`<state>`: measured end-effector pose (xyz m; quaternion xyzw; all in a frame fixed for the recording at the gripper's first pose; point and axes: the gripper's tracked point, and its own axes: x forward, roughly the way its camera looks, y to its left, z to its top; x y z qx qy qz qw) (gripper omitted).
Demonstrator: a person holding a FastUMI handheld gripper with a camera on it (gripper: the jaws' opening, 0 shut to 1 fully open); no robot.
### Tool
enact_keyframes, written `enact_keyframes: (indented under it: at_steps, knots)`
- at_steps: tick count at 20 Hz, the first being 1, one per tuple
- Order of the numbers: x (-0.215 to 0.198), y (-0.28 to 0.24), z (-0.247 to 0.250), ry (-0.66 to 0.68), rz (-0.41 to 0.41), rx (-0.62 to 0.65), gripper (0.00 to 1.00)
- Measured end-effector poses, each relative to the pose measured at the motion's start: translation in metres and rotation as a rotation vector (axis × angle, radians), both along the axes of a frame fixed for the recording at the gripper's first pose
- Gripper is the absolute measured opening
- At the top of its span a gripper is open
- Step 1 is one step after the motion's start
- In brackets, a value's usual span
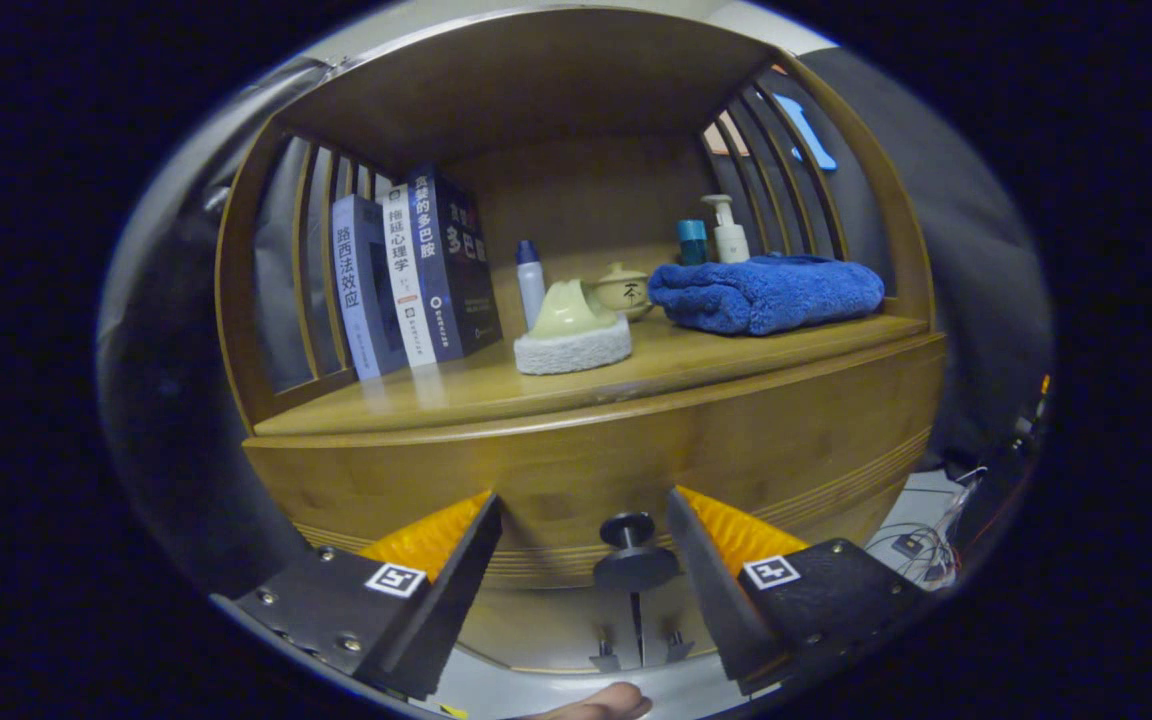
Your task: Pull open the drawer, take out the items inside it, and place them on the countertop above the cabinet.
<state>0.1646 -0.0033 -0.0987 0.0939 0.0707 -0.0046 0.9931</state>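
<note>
The gripper (581, 560) is spread wide, holding nothing. The dark drawer knob (633, 553) sits between its fingers, stem pointing straight out at the camera. Above the knob, the closed drawer (576, 480) runs crosswise; higher, the countertop (456, 390) carries books (416, 270) and a blue towel (766, 290).

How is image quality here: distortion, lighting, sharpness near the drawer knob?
Gripper view: strong fisheye bowing of the cabinet front and countertop; dim, warm light; books and blue towel sharp; drawer knob dark but legible between the open gripper fingers, untouched.
</note>
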Motion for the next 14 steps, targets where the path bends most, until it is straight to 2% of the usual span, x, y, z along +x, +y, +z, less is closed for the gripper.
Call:
enact_keyframes:
  at_steps: [6,14]
  knots:
    - [-0.021,0.005,0.005,0.069,0.006,-0.078,1.00]
    - [-0.099,0.012,0.084,-0.040,-0.023,-0.054,0.99]
